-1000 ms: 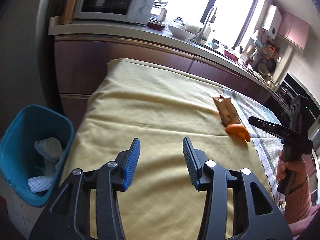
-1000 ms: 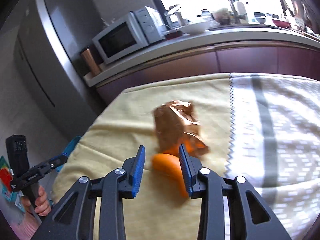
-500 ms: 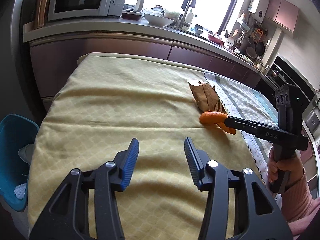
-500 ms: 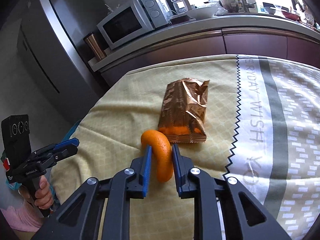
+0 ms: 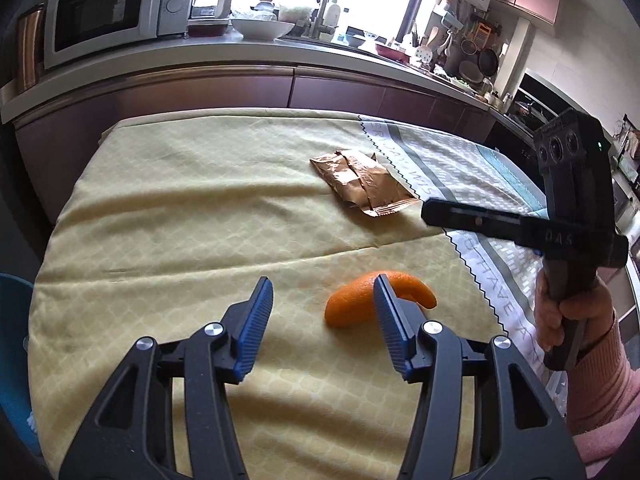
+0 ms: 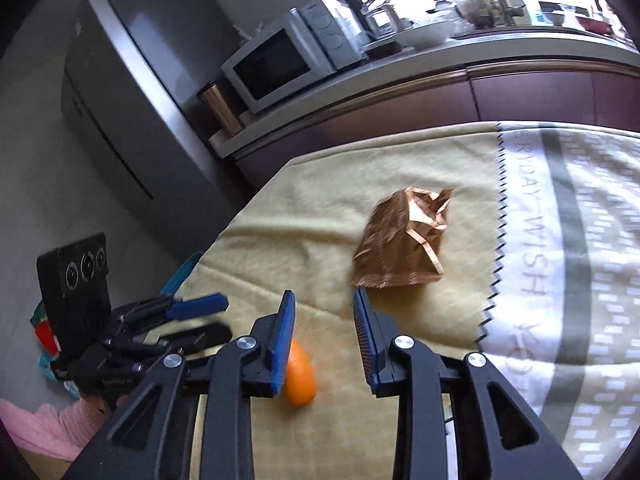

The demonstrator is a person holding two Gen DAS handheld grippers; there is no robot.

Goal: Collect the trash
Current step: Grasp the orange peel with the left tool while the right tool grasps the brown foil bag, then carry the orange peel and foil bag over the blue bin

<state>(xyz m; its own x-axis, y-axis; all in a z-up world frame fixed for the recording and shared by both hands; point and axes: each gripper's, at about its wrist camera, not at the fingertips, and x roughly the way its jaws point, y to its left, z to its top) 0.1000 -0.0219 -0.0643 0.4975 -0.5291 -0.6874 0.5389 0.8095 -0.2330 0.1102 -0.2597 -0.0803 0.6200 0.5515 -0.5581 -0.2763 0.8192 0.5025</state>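
Observation:
A curled orange peel (image 5: 352, 306) lies loose on the yellow tablecloth (image 5: 180, 208). My left gripper (image 5: 322, 304) hovers just short of it, its jaws opening; the peel sits ahead between the fingers, partly behind the right one, and no pad presses on it. Farther back lies a crumpled brown wrapper (image 5: 364, 184). My right gripper (image 6: 324, 320) is empty and its jaws are opening; the peel (image 6: 300, 376) lies below its left finger, the wrapper (image 6: 404, 240) just ahead. In the left wrist view the right gripper (image 5: 430, 212) hangs above the cloth, to the right of the wrapper.
A blue bin (image 5: 12, 320) stands on the floor off the table's left edge. Behind the table runs a kitchen counter (image 5: 280, 76) with a microwave (image 5: 108, 16) and bowls. A grey patterned cloth (image 5: 472, 168) covers the table's right part. A fridge (image 6: 132, 92) stands at the far left.
The right gripper shut on the peel, drew it away from the wrapper and let go; the peel now lies free. The left gripper swung right from the bin side to the peel.

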